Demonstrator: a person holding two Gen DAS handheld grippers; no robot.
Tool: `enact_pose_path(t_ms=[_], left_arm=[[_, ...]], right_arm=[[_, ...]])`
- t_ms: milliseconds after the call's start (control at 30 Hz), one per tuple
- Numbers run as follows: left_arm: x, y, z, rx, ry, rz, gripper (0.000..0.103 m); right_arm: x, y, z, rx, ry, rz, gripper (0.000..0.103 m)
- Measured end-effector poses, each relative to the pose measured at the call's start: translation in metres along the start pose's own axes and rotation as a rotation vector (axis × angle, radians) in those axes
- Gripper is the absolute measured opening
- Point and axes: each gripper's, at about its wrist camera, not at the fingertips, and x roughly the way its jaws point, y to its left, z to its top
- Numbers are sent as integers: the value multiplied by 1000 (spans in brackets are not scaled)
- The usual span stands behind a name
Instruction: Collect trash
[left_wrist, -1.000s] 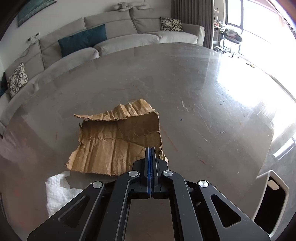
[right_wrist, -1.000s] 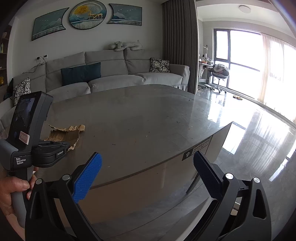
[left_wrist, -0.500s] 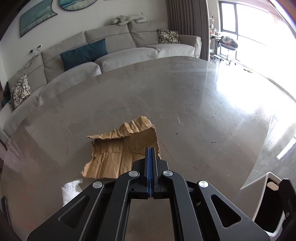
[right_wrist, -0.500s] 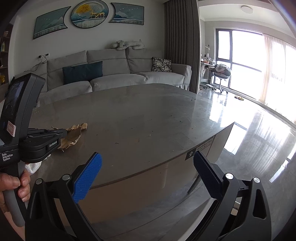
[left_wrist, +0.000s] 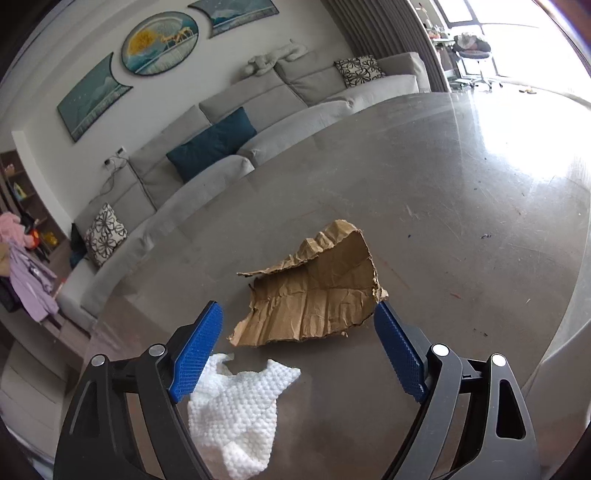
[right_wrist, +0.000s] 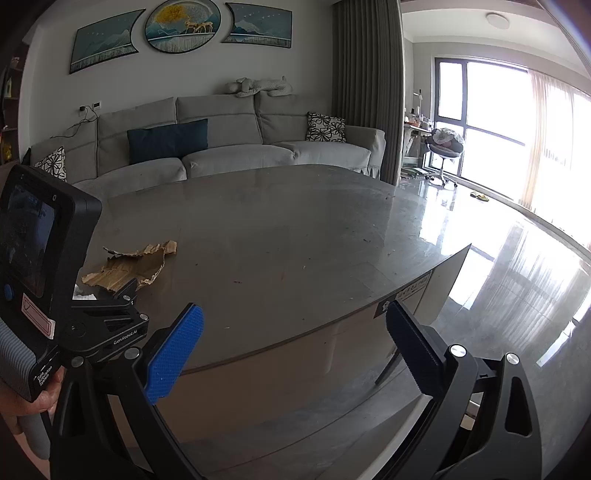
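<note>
Left claw (left_wrist: 297, 350) spread wide, empty, tilted down over the worktop (left_wrist: 424, 192) — torn brown cardboard (left_wrist: 314, 291) lying flat just beyond its pads, crumpled white paper towel (left_wrist: 236, 410) beneath its left finger. Right claw (right_wrist: 291, 354) also parted, empty, held level off the worktop's edge, well apart from the cardboard.

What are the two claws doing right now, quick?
Left claw: open, holding nothing, above the torn cardboard.
Right claw: open, empty.

Creased brown paper scrap (left_wrist: 314, 295), dimpled white tissue (left_wrist: 236, 410), glossy table (left_wrist: 443, 184).
</note>
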Motion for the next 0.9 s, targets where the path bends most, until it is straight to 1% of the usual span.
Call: enact_pose_path(t_ms=[133, 200, 267, 300, 333, 433, 467, 533, 633, 667, 733, 800, 833, 867, 900], left_arm=[[8, 8, 3, 15, 23, -4, 87], [20, 13, 6, 8, 76, -8, 87], [32, 11, 3, 30, 138, -20, 87], [30, 12, 2, 21, 118, -16, 87], [30, 10, 2, 38, 122, -15, 87], [26, 0, 3, 113, 94, -6, 88], [24, -1, 3, 119, 92, -10, 88], [19, -3, 1, 112, 90, -46, 88], [19, -11, 0, 163, 57, 3, 88], [21, -13, 1, 172, 57, 12, 88], [26, -10, 6, 156, 86, 6, 88], [31, -3, 11, 128, 106, -22, 87], [35, 1, 13, 101, 119, -47, 84], [39, 5, 14, 68, 131, -91, 68], [43, 9, 16, 32, 148, -129, 44]], right_arm=[[0, 0, 1, 6, -6, -5, 98], [1, 0, 0, 11, -2, -2, 98], [4, 2, 0, 11, 2, -5, 98], [4, 2, -1, 10, 5, -4, 98], [5, 3, -2, 8, 7, -3, 98], [6, 5, -4, -4, 10, 2, 98], [6, 6, -4, -8, 11, 2, 98], [6, 8, -5, -18, 12, 2, 98], [8, 9, -8, -22, 19, -3, 98], [9, 8, -8, -20, 22, -3, 98], [9, 8, -11, -22, 27, -8, 98], [11, 9, -13, -30, 37, -13, 98], [12, 9, -14, -33, 42, -15, 98], [13, 10, -16, -36, 46, -17, 98], [15, 12, -15, -38, 52, -17, 98]])
